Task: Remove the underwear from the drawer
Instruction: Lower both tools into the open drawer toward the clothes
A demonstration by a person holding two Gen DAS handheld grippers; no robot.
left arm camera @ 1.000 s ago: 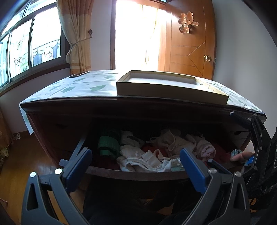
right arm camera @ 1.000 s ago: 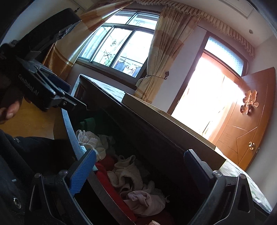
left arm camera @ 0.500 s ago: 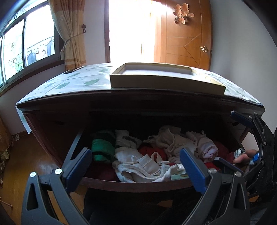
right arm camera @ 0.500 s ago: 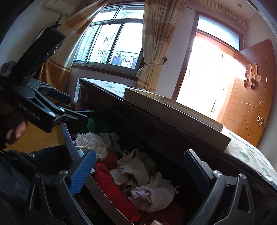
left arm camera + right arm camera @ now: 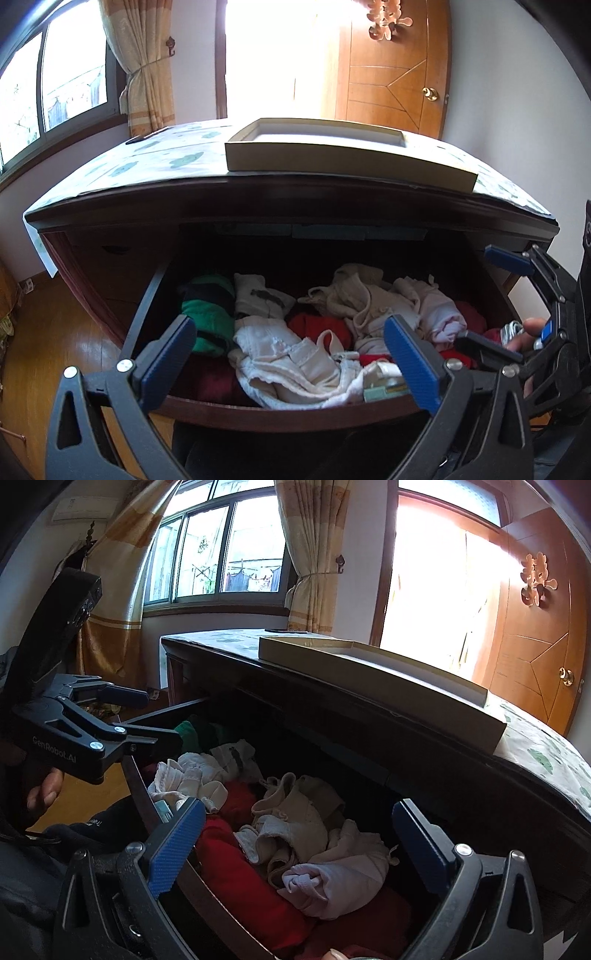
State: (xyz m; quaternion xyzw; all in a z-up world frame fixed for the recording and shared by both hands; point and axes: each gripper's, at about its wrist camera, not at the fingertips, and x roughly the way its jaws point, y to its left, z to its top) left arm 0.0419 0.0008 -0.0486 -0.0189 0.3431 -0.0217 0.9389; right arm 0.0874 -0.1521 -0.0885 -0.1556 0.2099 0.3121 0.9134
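Nearest: left gripper (image 5: 291, 354) wide open, holding nothing, poised over front edge of drawer (image 5: 295, 413). Right gripper (image 5: 299, 845) also wide open, empty, above drawer's right part; no pad touching cloth. Underwear (image 5: 295, 354) heaped inside open drawer: cream and white pieces at centre, green garment (image 5: 203, 314) left, pink piece (image 5: 340, 878) right, red cloth (image 5: 236, 864) beneath. Farther: flat box (image 5: 332, 151) on dresser top, door (image 5: 399, 66) behind.

Back of the drawer (image 5: 147, 295) is too dark to make out, can't see what's under the counter (image 5: 295, 192) overhang. Small shiny thing (image 5: 511, 330) by the right gripper (image 5: 491, 299), probably a packet, half hidden. Red cloth (image 5: 258, 893) mostly buried under the pale underwear (image 5: 295, 830).
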